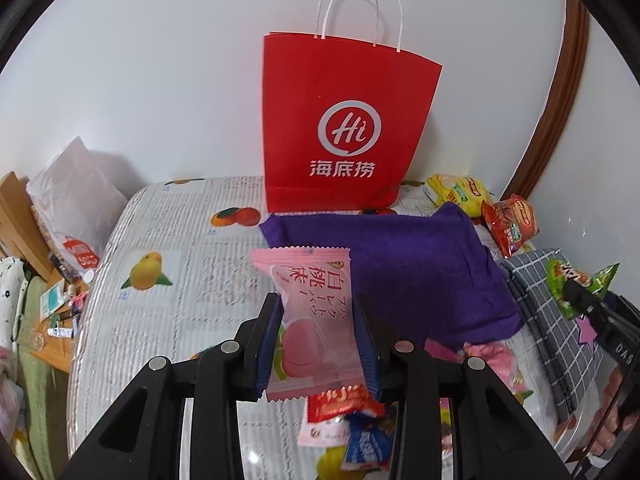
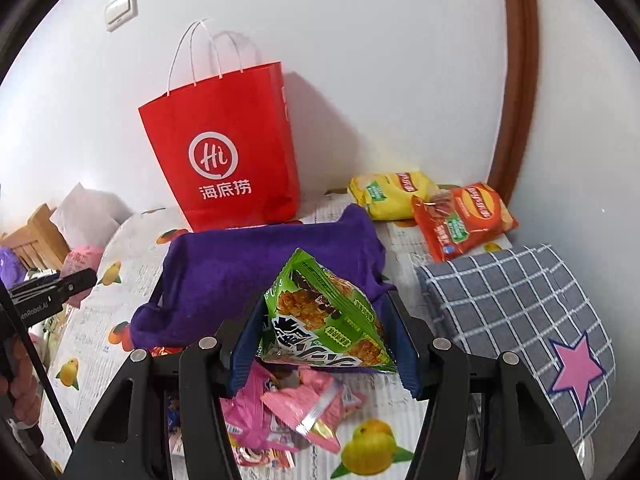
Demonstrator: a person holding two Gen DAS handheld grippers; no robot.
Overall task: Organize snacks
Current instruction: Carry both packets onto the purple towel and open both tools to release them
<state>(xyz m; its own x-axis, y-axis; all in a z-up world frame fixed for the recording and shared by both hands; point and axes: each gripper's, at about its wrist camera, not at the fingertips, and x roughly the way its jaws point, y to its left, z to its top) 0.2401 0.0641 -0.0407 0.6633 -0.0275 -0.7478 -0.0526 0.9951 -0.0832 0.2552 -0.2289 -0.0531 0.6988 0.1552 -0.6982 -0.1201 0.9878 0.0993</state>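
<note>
Red paper bag [image 1: 344, 128] upright against wall, purple cloth [image 1: 400, 264] spread before it. Right gripper [image 2: 320, 332] clamped on green snack packet [image 2: 324, 320], raised over cloth (loose pink sweets below). Left gripper [image 1: 318, 340] clamped on pink peach candy [image 1: 308, 320].

red paper bag [image 2: 224, 152]: 1 | purple cloth [image 2: 256, 276]: 1 | grey checked cloth [image 2: 516, 312]: 1 | chip bags: 2, yellow [image 2: 390, 194], red [image 2: 464, 220] | green snack packet [image 2: 324, 320]: 1 | pink peach packet [image 1: 312, 320]: 1 | small loose packets: several, count unclear
</note>
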